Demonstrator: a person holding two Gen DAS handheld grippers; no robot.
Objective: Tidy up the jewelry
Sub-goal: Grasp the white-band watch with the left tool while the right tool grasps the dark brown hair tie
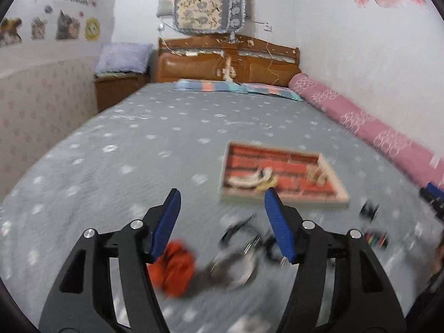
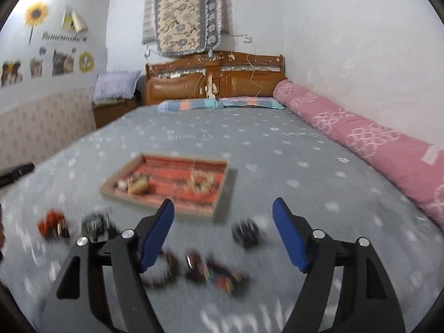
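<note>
A red-lined jewelry tray lies on the grey bedspread with a few pieces inside it. Loose jewelry lies on the cover in front of it, all blurred. In the left wrist view my left gripper is open and holds nothing, above an orange piece and a tangle of silver and dark bangles. In the right wrist view my right gripper is open and holds nothing, above a multicoloured beaded piece and a dark bracelet. An orange piece lies far left.
The bed fills both views. A rolled pink quilt runs along the right wall. Pillows and a wooden headboard stand at the far end, a nightstand at the left. The other gripper's tip shows at the right edge.
</note>
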